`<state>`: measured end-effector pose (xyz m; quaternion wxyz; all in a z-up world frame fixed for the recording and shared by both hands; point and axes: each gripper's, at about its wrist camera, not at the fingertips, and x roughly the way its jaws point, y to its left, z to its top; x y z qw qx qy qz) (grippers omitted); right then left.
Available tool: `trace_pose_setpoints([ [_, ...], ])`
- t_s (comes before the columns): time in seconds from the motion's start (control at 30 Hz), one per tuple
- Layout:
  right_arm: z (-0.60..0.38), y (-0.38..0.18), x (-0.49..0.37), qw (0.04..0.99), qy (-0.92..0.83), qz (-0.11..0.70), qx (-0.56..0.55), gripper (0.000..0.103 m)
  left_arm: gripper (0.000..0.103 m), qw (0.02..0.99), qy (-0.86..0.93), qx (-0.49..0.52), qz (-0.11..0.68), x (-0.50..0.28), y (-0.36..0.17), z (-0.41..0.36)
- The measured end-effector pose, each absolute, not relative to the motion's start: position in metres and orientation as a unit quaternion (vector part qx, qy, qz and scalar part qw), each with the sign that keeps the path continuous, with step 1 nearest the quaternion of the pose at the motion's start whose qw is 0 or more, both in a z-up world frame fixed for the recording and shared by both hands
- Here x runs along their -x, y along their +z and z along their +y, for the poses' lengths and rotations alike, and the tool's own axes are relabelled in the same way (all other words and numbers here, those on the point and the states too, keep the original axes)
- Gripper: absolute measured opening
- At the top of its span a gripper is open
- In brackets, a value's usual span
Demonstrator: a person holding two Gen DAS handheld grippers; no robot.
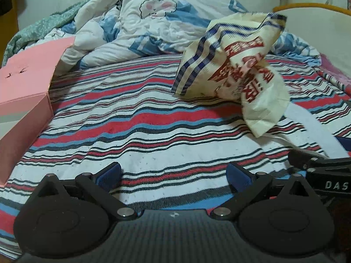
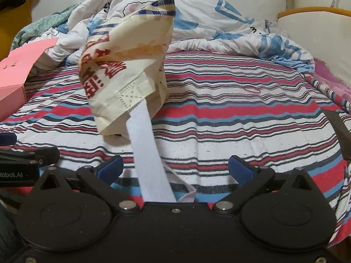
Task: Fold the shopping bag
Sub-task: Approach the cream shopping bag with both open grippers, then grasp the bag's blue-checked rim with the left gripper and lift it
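while the left wrist view shows the crumpled shopping bag [image 1: 232, 70] off to the right, only the right wrist view shows its white strap [image 2: 149, 151] running between the wide-spread fingers of the right gripper [image 2: 175, 168], gripped by neither. left gripper [image 1: 174, 173] gapes empty. striped bedsheet [image 1: 131, 131] below; rumpled quilt [image 1: 153, 22] against the white wall behind; pink box [image 1: 24, 92] at left.
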<state>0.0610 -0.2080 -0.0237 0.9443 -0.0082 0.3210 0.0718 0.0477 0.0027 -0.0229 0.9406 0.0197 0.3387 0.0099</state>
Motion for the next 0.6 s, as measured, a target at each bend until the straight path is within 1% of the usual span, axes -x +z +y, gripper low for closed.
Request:
trace_pose_setpoints([
  [0.23,-0.203,-0.034,-0.073,0.937,0.078,0.339,0.007,0.103,0.103,0.939,-0.006,-0.014,0.342,-0.056,-0.033,0.009],
  [0.5,-0.211,-0.040,-0.076,0.931,0.085,0.353,-0.039,0.103,0.103,0.942,-0.026,-0.008,0.335,-0.053,-0.041,0.016],
  [0.6,-0.209,-0.041,-0.073,0.930,0.080,0.355,-0.041,0.103,0.103,0.946,-0.035,0.001,0.323,-0.053,-0.027,0.018],
])
